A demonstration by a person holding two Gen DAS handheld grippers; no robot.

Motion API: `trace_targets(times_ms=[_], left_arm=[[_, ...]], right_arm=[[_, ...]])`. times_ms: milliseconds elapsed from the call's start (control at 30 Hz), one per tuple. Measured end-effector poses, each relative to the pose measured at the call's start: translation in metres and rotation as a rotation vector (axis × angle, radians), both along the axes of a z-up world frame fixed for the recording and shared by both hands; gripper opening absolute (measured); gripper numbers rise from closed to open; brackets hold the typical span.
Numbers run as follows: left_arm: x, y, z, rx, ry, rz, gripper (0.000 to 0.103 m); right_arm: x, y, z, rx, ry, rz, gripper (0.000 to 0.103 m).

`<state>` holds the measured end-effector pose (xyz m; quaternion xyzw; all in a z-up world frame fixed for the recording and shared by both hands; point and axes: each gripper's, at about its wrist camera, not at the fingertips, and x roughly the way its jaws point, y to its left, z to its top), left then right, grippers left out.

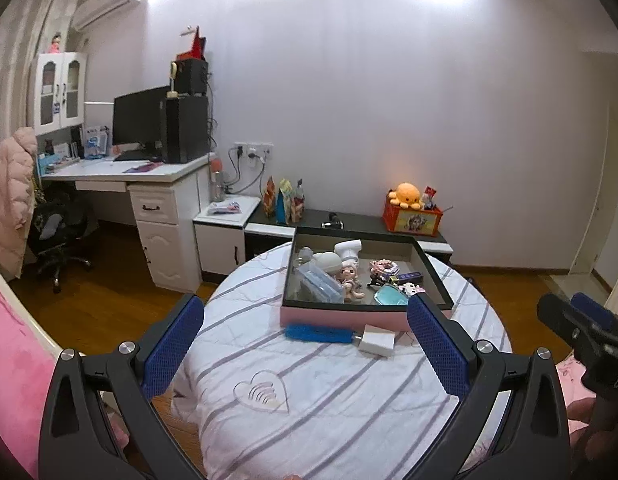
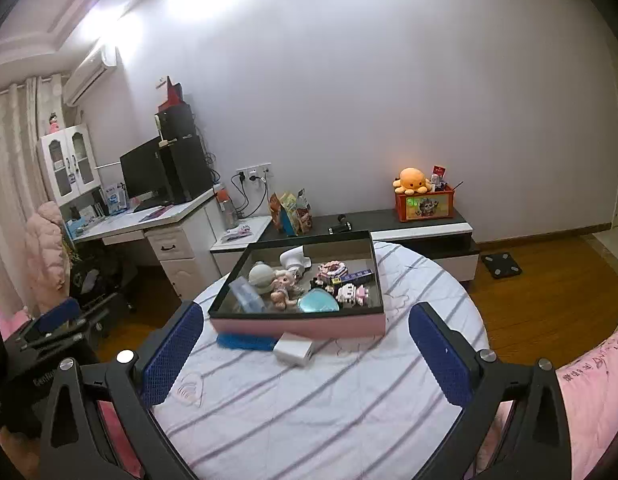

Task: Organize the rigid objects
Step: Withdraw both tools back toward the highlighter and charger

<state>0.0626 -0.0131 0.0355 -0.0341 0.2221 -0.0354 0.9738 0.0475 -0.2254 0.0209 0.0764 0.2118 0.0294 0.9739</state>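
Left gripper point(image 1: 305, 344): jaws spread wide, gripping nothing, above the striped round table point(image 1: 329, 392).
Right gripper point(image 2: 305, 340): jaws spread wide, nothing between them, over the same table point(image 2: 349, 400).
Blue brush point(image 1: 319, 333): at 12 o'clock from the left gripper, lying along the pink box's near wall.
White block point(image 2: 294, 349): touching the brush's right end.
Pink box point(image 2: 301, 326): at 12 o'clock beyond both, holding a doll point(image 2: 283, 286), a teal case point(image 2: 319, 302) and small toys.

Black tongs point(image 1: 305, 344); blue textured pads point(image 1: 174, 350); silver screws
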Motion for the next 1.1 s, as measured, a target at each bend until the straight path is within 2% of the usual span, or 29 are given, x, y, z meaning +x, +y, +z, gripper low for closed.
trace_targets(times_ms=[100,200,500,767,1100], left_arm=[[-0.021,0.007,0.001,-0.023,-0.015,0.011,0.103],[-0.035,0.008,-0.002,-0.008,-0.023,0.025,0.103],[-0.064,0.012,-0.011,-0.008,-0.013,0.026,0.103],[-0.07,0.008,-0.013,-0.013,-0.01,0.013,0.103],[-0.057,0.01,-0.028,-0.02,0.033,0.01,0.103]], right_arm=[[-0.02,0.002,-0.001,-0.012,-0.001,0.0,0.103],[-0.037,0.004,0.0,-0.021,-0.01,-0.01,0.103],[-0.06,0.012,0.004,-0.039,-0.029,-0.012,0.103],[-0.062,0.02,0.004,-0.051,-0.028,0.004,0.103],[-0.053,0.019,-0.004,-0.054,0.002,0.004,0.103]])
